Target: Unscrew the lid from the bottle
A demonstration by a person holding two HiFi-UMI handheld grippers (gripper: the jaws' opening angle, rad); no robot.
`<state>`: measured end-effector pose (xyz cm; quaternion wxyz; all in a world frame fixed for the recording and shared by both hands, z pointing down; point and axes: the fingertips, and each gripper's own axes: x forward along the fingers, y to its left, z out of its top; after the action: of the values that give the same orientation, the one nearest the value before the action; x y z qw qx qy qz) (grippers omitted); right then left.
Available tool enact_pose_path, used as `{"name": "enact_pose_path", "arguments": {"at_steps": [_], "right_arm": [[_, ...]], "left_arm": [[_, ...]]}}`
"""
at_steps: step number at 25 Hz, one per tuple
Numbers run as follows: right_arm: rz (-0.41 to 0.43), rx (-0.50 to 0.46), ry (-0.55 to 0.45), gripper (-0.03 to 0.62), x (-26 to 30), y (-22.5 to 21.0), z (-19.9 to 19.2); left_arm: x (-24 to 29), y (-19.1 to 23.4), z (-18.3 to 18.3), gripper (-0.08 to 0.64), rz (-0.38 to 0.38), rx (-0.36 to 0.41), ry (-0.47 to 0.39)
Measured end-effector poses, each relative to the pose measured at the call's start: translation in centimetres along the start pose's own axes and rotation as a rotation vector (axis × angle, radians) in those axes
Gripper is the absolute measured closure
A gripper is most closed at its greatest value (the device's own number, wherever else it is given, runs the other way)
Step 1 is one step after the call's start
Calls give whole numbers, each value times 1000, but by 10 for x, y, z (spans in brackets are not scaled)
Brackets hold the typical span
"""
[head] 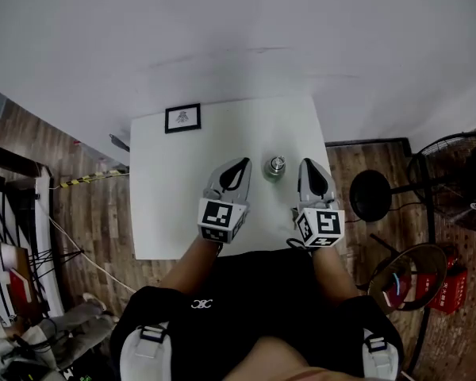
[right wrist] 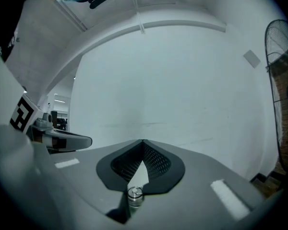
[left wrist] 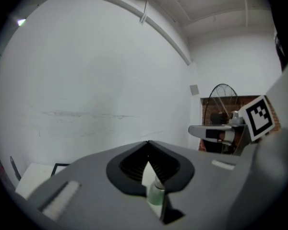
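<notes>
Between the grippers: bottle [head: 277, 167], upright on worktop [head: 174, 205], lid [right wrist: 134, 192] on, touching neither gripper.
Left gripper [head: 243, 163]: clenched, empty; bottle just to its right.
Right gripper [head: 305, 164]: clenched, empty; bottle just to its left.
Risk: clenched tips pushing in could topple the bottle, as neither gripper steadies it.

White table [head: 170, 205] against white wall [head: 238, 30], on wood-plank floor [head: 87, 213]. Black-framed pic [head: 182, 118] flat at far-left corner of tabletop. Right of table: round black base [head: 370, 195] on floor, then wire-cage fan [head: 460, 182] further right. Near right: red item [head: 448, 286], print too small to read. Left of table: yellow-black striped tape [head: 86, 180] on floor; misc clutter [head: 24, 292] at near left.
</notes>
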<state>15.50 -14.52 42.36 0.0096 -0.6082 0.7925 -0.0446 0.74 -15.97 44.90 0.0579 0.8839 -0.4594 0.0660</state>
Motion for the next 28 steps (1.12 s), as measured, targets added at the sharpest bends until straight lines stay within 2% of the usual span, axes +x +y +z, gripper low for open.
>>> {"name": "enact_pose_path", "arguments": {"at_steps": [2, 4, 6, 7, 9, 11, 16, 23, 28], "right_arm": [[22, 14, 32, 592, 10, -4, -8], [46, 34, 67, 592, 17, -4, -18], [72, 29, 73, 591, 20, -4, -23], [94, 28, 69, 591, 22, -2, -24], [146, 42, 75, 499, 27, 2, -30], [186, 53, 97, 450, 30, 7, -41], [261, 25, 169, 370, 32, 23, -73], [282, -1, 272, 351, 36, 26, -111], [243, -1, 319, 350, 43, 20, -132]], "left_arm": [[8, 4, -2, 506, 0, -3, 8], [13, 3, -4, 504, -33, -5, 11], [16, -2, -14, 376, -91, -29, 26], [18, -4, -22, 335, -122, -41, 36], [21, -7, -36, 277, -167, -47, 56], [22, -9, -47, 244, -200, -46, 73], [26, -14, -80, 225, -256, -44, 115], [40, -32, -124, 222, -387, -23, 186], [57, -39, -154, 212, -467, -12, 246]]}}
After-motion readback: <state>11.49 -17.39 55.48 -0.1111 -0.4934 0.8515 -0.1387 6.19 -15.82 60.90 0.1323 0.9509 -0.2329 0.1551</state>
